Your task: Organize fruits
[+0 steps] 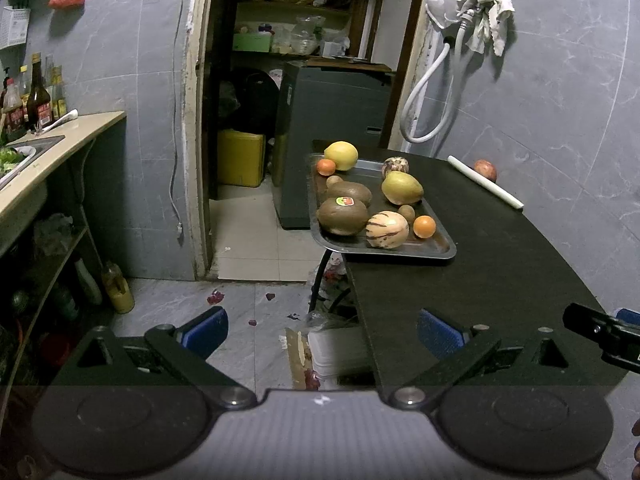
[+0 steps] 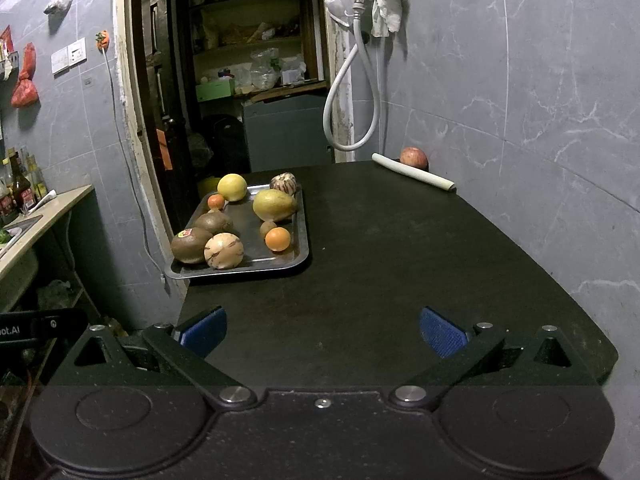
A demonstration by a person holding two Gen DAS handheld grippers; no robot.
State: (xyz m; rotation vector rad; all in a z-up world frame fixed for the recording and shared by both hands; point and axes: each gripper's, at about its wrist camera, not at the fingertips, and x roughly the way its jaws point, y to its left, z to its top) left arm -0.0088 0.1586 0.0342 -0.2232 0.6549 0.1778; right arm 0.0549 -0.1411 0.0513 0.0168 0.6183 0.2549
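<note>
Grey marbled wall tiles [image 2: 520,80], dim doorway [image 1: 296,80], perhaps pantry.

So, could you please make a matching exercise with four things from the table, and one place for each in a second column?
Things:
1. red apple
2. sticker fruit
3. white roll
4. tray

Places:
A. near left corner of the tray
B. against the far wall, off the tray
C. left edge of the dark table
D. lying just in front of the apple

Pairs: 1-B, 2-A, 3-D, 4-C
</note>
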